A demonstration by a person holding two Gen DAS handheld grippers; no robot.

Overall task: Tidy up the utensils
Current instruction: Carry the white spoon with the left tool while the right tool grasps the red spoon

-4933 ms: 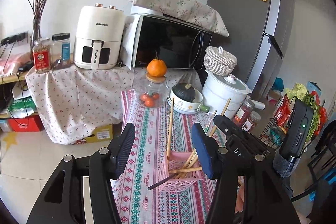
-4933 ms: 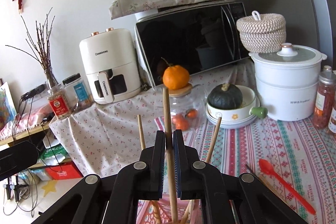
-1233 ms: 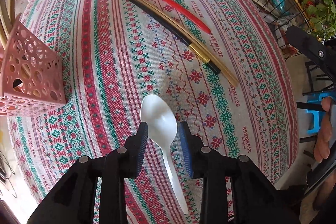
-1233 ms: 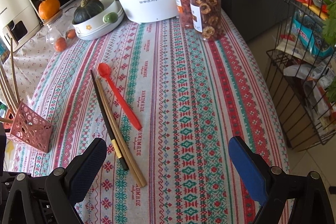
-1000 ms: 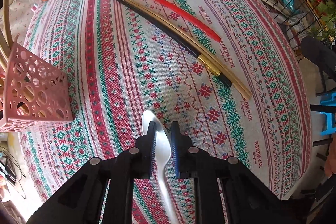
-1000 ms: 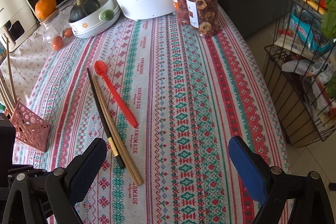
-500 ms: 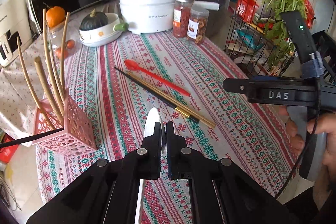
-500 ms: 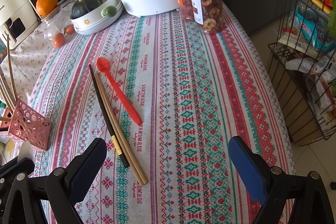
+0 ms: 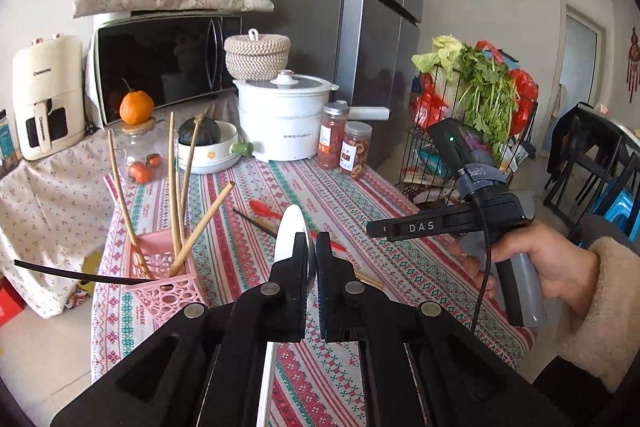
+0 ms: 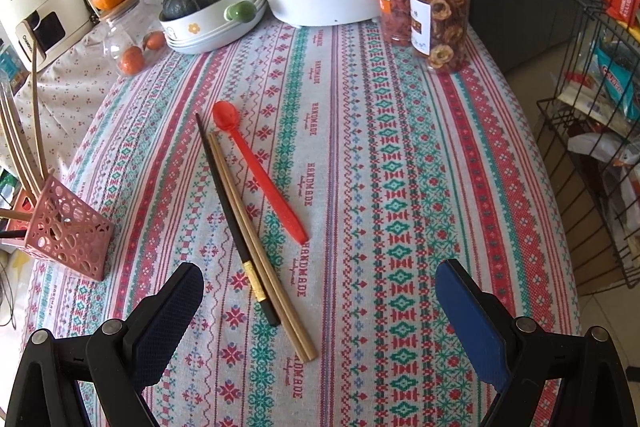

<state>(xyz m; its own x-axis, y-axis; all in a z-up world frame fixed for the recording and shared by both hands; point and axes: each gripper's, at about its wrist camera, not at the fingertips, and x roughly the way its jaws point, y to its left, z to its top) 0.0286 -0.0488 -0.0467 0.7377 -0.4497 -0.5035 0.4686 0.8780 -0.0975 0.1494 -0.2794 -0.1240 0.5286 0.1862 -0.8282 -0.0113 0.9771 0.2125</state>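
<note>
In the left wrist view, the left gripper is clenched on a white spoon, held off the table with its bowl forward and its handle running back under the jaws. The pink holder, already bristling with chopsticks, stands ahead and to the left near the table's left edge, so the left hand is likely nearer to it. In the right wrist view, the right gripper hangs released and empty over the near edge; just ahead lie a black chopstick, a wooden pair and a red spoon, long axes pointing away.
</note>
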